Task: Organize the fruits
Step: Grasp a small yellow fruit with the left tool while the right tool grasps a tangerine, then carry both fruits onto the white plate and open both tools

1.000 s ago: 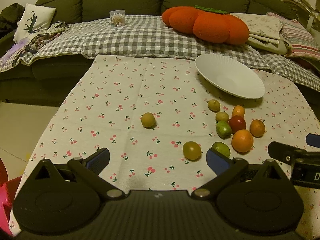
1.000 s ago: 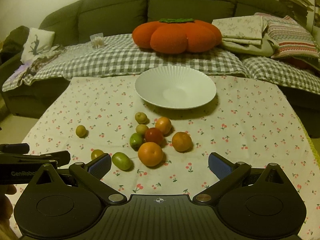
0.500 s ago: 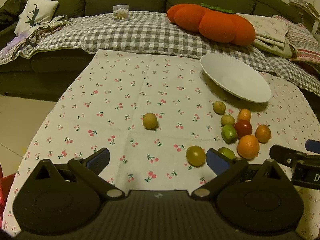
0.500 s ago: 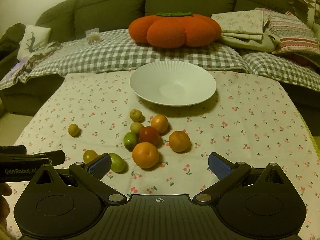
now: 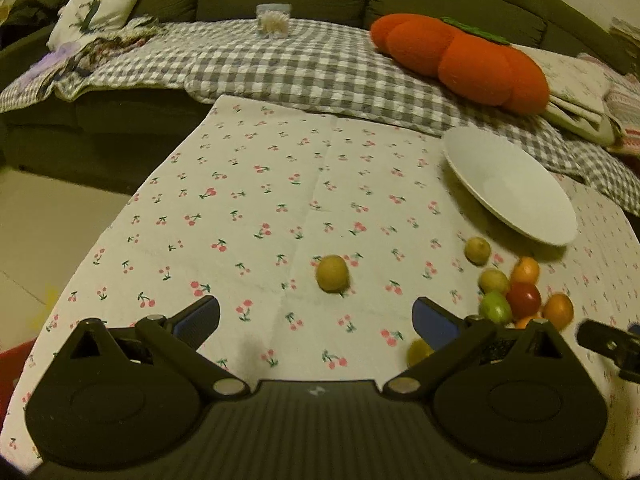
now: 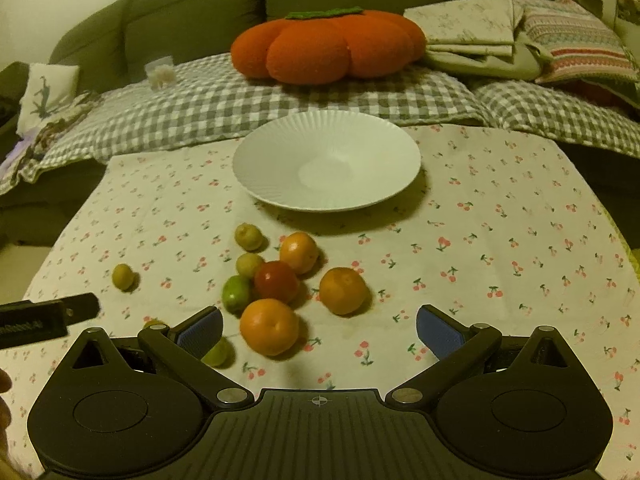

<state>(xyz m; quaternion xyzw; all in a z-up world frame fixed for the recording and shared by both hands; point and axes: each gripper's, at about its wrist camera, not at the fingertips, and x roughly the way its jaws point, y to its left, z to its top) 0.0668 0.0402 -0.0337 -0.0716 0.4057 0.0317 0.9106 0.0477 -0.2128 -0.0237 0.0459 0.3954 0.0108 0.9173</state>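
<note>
A white ribbed plate (image 6: 326, 162) sits empty at the back of the cherry-print tablecloth (image 6: 500, 248). In front of it lies a cluster of fruit: a large orange (image 6: 270, 326), a second orange (image 6: 343, 291), a third (image 6: 299, 252), a red fruit (image 6: 277, 282) and a green one (image 6: 236, 293). A lone yellow-green fruit (image 5: 332, 273) lies apart to the left. My right gripper (image 6: 319, 331) is open just before the large orange. My left gripper (image 5: 316, 322) is open, short of the lone fruit. The plate (image 5: 516, 188) shows at right in the left wrist view.
An orange pumpkin cushion (image 6: 328, 50) rests on the checked blanket (image 6: 208, 112) over the sofa behind the table. Folded linens and a striped pillow (image 6: 576, 40) lie at back right. The left table edge drops to the floor (image 5: 48, 232).
Both grippers have moved forward and lower toward the fruit. The fruit and plate look larger and nearer; nothing on the cloth has shifted.
</note>
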